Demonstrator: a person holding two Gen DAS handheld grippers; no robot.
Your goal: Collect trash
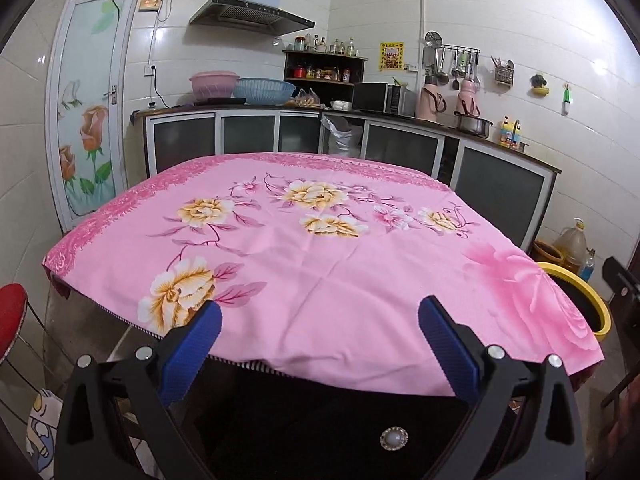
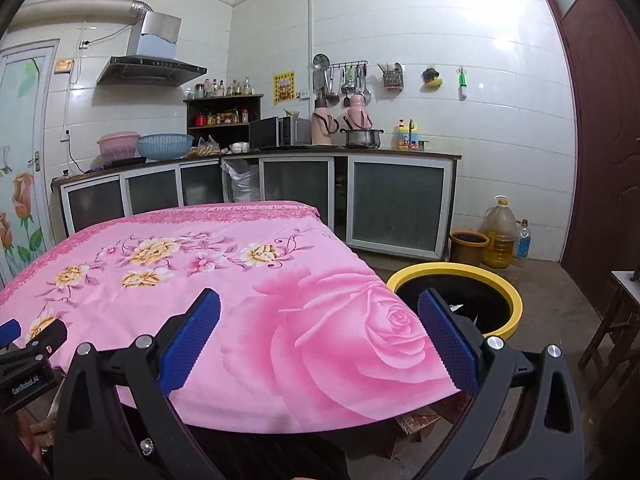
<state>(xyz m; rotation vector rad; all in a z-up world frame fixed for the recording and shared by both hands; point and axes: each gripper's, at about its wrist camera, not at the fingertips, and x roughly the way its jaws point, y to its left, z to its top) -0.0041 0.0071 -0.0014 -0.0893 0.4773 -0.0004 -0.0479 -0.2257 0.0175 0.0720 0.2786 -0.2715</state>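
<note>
I held my left hand-held gripper (image 1: 320,316) and my right hand-held gripper (image 2: 319,308) spread wide and empty over the near edge of the worktop (image 1: 320,248). Its pink floral cloth (image 2: 168,292) showed no trash I could find. The yellow-rimmed bin (image 2: 516,308) stood on the floor just beside the worktop's right corner with some scraps inside, so I judged collecting done or nearly so.

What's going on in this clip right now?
A person holds two grippers over a table with a pink floral tablecloth. The left gripper and the right gripper are both open and hold nothing. No trash shows on the cloth. A yellow-rimmed bin stands on the floor by the table's right side, with some scraps inside.
</note>
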